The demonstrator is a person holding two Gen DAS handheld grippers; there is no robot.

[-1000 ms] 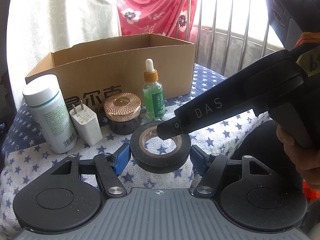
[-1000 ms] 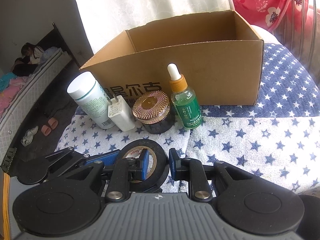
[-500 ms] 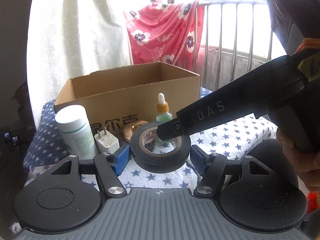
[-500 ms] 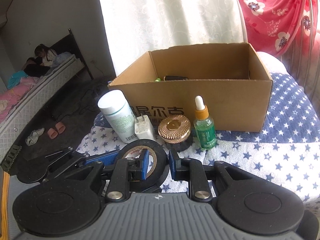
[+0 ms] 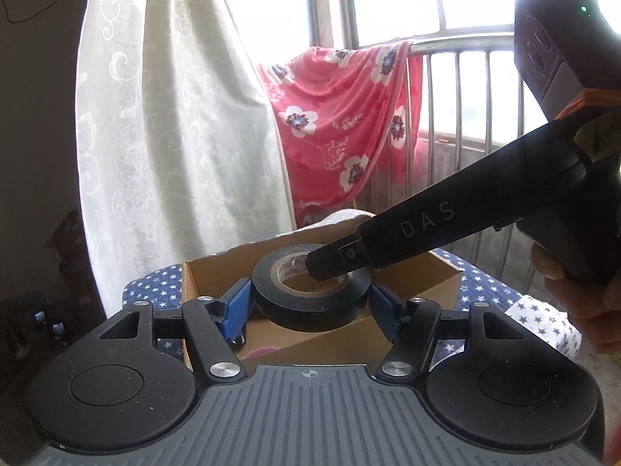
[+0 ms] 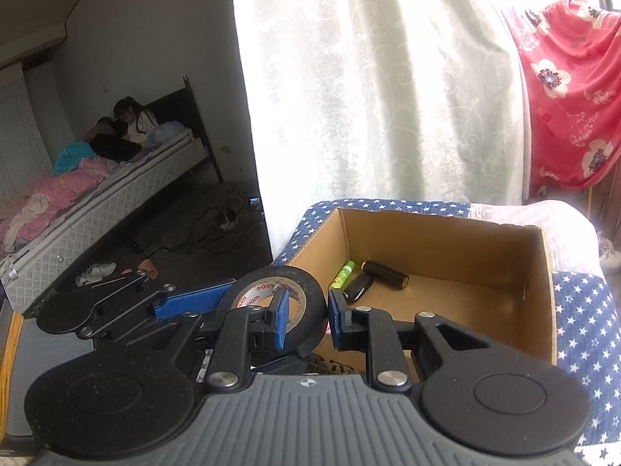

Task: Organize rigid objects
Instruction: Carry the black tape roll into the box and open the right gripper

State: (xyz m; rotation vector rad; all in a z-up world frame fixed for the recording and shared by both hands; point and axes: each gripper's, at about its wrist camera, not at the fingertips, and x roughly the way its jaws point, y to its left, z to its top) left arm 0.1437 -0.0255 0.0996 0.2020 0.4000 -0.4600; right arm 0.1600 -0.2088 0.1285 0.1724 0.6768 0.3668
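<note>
A black roll of tape [image 5: 310, 299] hangs above the near edge of the open cardboard box [image 5: 438, 283]. My left gripper [image 5: 310, 306] has a blue pad on each side of the roll's outer rim. My right gripper [image 6: 308, 320] is shut on the roll's wall [image 6: 306, 310], one finger inside the hole and one outside. In the right wrist view the box [image 6: 539, 272] holds a green tube [image 6: 342, 275], a black key fob [image 6: 359, 287] and a black cylinder [image 6: 385, 274].
The box stands on a blue star-print cloth [image 6: 582, 310]. A white curtain [image 5: 174, 136], a red floral cloth [image 5: 341, 116] and a metal railing [image 5: 465, 116] are behind it. A bed [image 6: 97, 194] stands at the far left.
Both grippers have lifted the tape roll from the cloth up over the box. The bottle, charger, jar and dropper have dropped out of view.
</note>
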